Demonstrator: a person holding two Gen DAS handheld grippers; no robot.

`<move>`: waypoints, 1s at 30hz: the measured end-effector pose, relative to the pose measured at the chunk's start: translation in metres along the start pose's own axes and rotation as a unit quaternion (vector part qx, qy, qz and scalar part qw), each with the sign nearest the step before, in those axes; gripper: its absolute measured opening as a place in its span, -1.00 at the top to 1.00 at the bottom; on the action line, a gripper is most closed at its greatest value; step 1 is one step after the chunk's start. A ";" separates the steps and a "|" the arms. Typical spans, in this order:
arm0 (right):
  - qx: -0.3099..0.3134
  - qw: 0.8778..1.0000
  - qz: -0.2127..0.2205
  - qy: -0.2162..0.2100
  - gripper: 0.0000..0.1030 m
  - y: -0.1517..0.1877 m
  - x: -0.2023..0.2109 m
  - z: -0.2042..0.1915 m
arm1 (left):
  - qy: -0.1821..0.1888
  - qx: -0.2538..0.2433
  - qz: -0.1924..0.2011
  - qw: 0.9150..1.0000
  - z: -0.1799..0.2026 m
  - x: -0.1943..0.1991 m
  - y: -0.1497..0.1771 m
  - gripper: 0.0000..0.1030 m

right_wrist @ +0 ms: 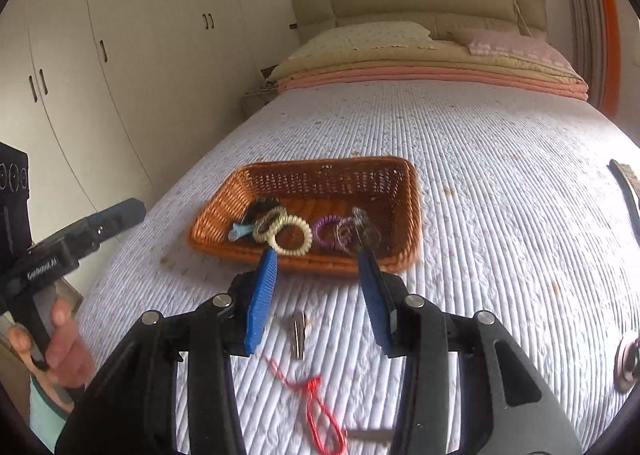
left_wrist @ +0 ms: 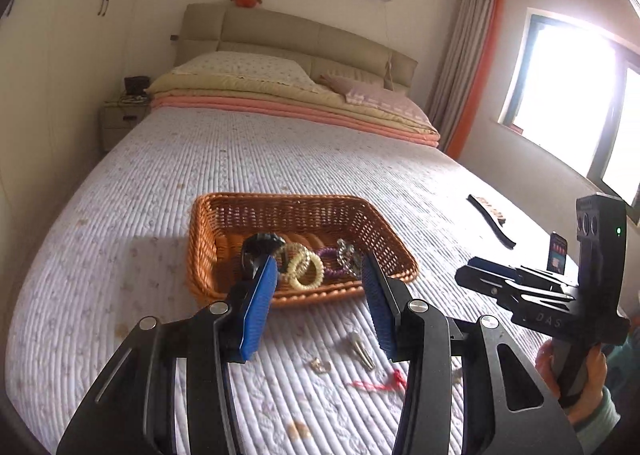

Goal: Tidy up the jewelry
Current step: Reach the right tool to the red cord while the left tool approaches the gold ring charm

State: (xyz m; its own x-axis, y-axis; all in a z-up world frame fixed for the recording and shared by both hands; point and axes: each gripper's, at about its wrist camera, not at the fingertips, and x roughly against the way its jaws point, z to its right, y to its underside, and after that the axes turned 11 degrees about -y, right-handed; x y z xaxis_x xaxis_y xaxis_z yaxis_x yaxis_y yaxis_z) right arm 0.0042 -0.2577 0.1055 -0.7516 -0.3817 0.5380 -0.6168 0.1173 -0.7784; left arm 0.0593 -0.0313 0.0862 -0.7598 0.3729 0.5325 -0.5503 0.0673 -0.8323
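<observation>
- Your left claw [left_wrist: 320, 295] is wide open and holds nothing. Its blue pads [left_wrist: 256, 315] hang just above the white bed cover [left_wrist: 160, 195].
- Right under that claw, on the cover, lie a small ring [left_wrist: 320, 365] and a silver clip [left_wrist: 362, 349]. A red string [left_wrist: 380, 383] lies just to the right of them, near the right pad.
- Your right claw [right_wrist: 316, 297] is wide open too, and it also holds nothing.
- Between its two pads, on the cover, lies the same silver clip [right_wrist: 298, 333]. The red string [right_wrist: 316, 403] curls closer to you, low in the right view.
- Just past both claws sits the brown woven basket [right_wrist: 412, 215]. Its near edge is close to the pad tips.
- Inside the basket, at the near side, lie two pale yellow coil hair ties [right_wrist: 290, 235], touching each other. A purple coil tie [right_wrist: 326, 231] is to their right, and a clear shiny piece [right_wrist: 358, 233] is beside that. A black piece [right_wrist: 260, 209] and a small blue clip [right_wrist: 242, 232] are to their left.
- Off to the right, well apart from the basket, lies a dark headband [left_wrist: 492, 223].
- Far away are the folded blankets [left_wrist: 288, 103], the pillows [left_wrist: 248, 65] and the headboard [left_wrist: 300, 35].
</observation>
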 end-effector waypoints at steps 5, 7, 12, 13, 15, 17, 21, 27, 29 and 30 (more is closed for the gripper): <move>-0.007 1.000 -0.009 0.002 0.23 0.039 0.012 0.003 | -0.002 -0.002 -0.019 1.000 -0.001 -0.001 0.026 0.17; -0.014 1.000 -0.021 -0.004 0.23 0.055 0.009 0.005 | -0.002 -0.002 -0.035 0.999 -0.001 -0.008 0.037 0.17; -0.019 0.999 -0.049 -0.010 0.23 0.089 -0.008 0.006 | -0.001 0.000 -0.076 0.997 -0.007 -0.036 0.063 0.17; -0.017 0.998 -0.053 -0.008 0.23 0.094 -0.011 0.006 | 0.000 -0.002 -0.087 0.996 -0.009 -0.043 0.068 0.17; -0.014 0.998 -0.063 -0.005 0.23 0.104 -0.017 0.004 | -0.003 -0.006 -0.106 0.994 -0.010 -0.056 0.076 0.17; -0.012 0.997 -0.070 -0.003 0.23 0.112 -0.022 0.004 | 0.001 -0.007 -0.128 0.992 -0.009 -0.071 0.083 0.18; -0.005 0.996 -0.084 0.001 0.23 0.122 -0.030 0.004 | -0.009 -0.026 -0.157 0.987 -0.002 -0.096 0.089 0.18; -0.002 0.996 -0.094 0.002 0.23 0.128 -0.034 0.006 | -0.020 -0.071 -0.177 0.981 0.016 -0.128 0.085 0.18; -0.002 0.995 -0.095 -0.001 0.23 0.129 -0.036 0.006 | -0.022 -0.089 -0.181 0.979 0.022 -0.137 0.085 0.19; 0.001 0.995 -0.096 0.000 0.23 0.129 -0.037 0.005 | -0.022 -0.094 -0.180 0.979 0.023 -0.138 0.085 0.23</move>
State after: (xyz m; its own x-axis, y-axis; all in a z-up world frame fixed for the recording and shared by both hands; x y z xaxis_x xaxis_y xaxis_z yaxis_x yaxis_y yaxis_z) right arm -0.0459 -0.2327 -0.0164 -0.6194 -0.3976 0.6770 -0.7490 0.0407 -0.6613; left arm 0.1091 -0.0986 -0.0542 -0.5449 0.2539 0.7992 -0.7152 0.3568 -0.6010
